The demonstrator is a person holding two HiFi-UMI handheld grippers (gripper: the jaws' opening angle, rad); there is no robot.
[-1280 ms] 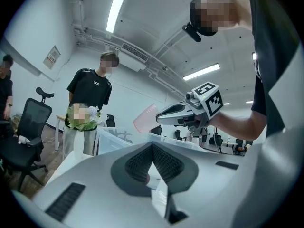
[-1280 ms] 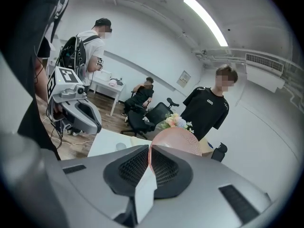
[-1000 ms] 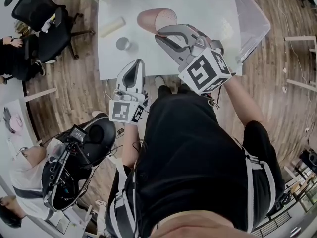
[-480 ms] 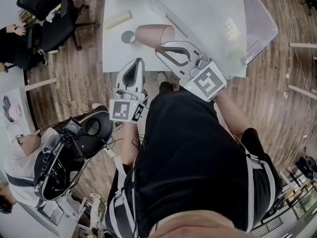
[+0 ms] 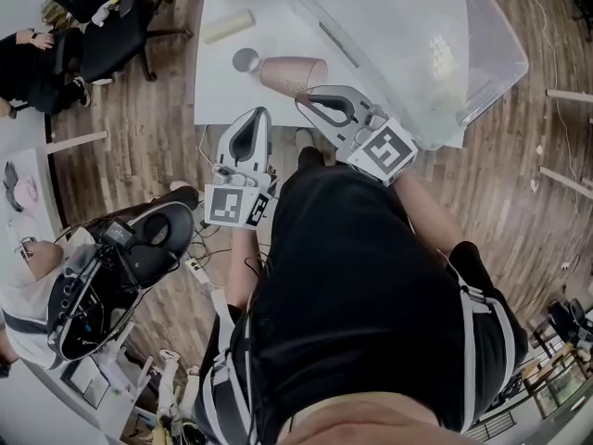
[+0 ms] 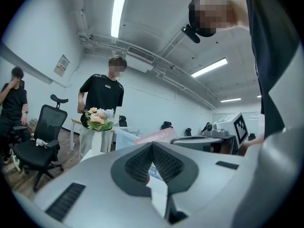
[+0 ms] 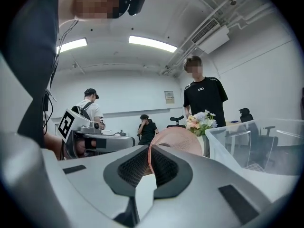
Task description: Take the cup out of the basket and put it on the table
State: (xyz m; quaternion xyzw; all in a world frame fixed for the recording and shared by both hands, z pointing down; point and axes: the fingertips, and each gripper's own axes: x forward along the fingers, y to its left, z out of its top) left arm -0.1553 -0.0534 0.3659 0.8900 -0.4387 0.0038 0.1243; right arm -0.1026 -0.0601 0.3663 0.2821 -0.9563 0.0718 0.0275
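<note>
Jaws of your right gripper [image 5: 304, 96] pinch the cup [image 5: 289, 72] by its rim, now lower, nearer the table [image 5: 215, 100] near edge; left gripper [image 5: 254, 116] clenched, empty.

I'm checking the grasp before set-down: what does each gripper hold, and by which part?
The right gripper pinches the pink cup at its rim, jaws shut on the thin wall. The left gripper is shut, holding nothing.

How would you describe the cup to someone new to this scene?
At the white table, left of the clear bin, look near the front edge. The cup is pinched by its rim in the right gripper: pink, tipped sideways, bigger than the grey disc nearby.
</note>
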